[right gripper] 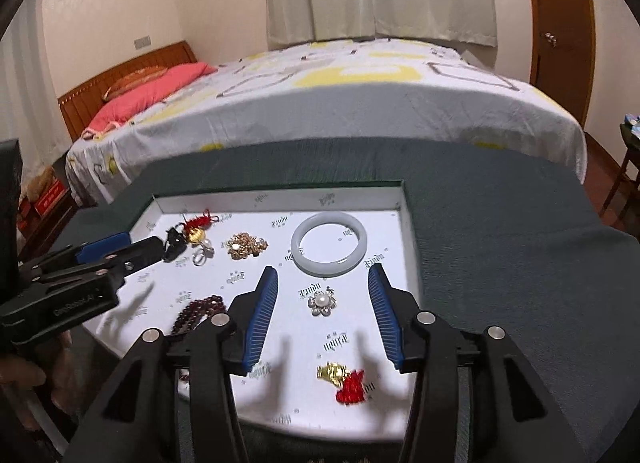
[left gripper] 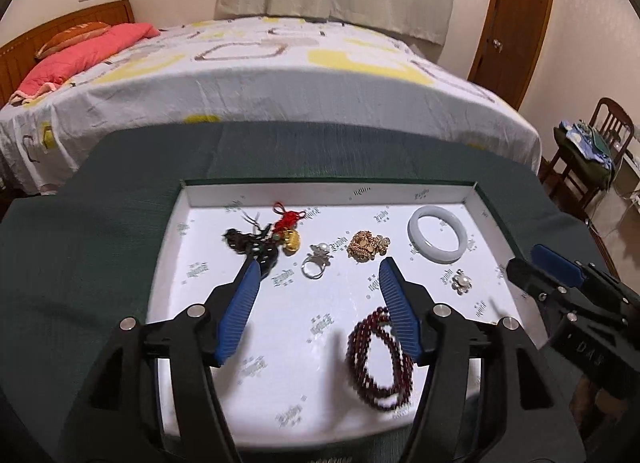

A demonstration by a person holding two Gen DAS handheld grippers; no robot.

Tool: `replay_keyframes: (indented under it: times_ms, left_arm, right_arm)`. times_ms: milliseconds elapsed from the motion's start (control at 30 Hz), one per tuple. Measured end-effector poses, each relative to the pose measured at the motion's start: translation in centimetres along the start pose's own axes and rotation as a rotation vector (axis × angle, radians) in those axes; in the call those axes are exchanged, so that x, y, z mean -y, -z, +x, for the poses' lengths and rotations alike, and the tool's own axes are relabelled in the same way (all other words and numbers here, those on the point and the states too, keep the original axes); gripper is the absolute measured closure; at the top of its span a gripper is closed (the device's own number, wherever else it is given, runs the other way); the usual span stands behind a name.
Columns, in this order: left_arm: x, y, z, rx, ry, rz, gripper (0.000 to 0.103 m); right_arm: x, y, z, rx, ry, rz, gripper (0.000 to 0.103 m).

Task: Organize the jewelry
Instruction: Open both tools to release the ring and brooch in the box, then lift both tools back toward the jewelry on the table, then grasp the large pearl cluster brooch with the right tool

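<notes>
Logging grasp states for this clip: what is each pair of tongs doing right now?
Left tongs: open, holding nothing, above the white tray.
Right tongs: open, holding nothing, above the pearl flower brooch.

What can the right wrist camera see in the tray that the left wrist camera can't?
Only the right wrist view shows a gold charm with a red tassel near the tray's front edge. Only the left wrist view shows the whole red bead bracelet; the right sees just part. Both show the white bangle, pearl flower brooch, gold chain, ring and white tray, with both hand-held grippers open and empty.
</notes>
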State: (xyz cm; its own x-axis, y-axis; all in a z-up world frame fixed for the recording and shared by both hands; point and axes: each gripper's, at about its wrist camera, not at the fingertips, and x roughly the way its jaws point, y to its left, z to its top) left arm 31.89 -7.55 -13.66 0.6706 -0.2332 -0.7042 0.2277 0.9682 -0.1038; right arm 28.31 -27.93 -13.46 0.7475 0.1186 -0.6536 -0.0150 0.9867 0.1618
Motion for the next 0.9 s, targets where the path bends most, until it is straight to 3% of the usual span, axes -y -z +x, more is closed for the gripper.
replay_keyframes:
  times_ms: [233, 600, 900]
  left_arm:
    - [-0.4, 2.4, -4.0, 0.022, -0.002, -0.014, 0.043]
    - [0.4, 8.0, -6.3, -0.024, -0.015, -0.012, 0.043]
    - [0.3, 9.9, -6.4, -0.054, -0.04, -0.011, 0.043]
  right_arm:
    - [0.2, 2.4, -2.8, 0.006, 0.02, 0.011, 0.052]
    - [1.1, 8.7, -3.3, -0.103, 0.046, 0.043, 0.052]
    - [1.3, 9.7, -2.6, -0.144, 0.051, 0.053, 0.052]
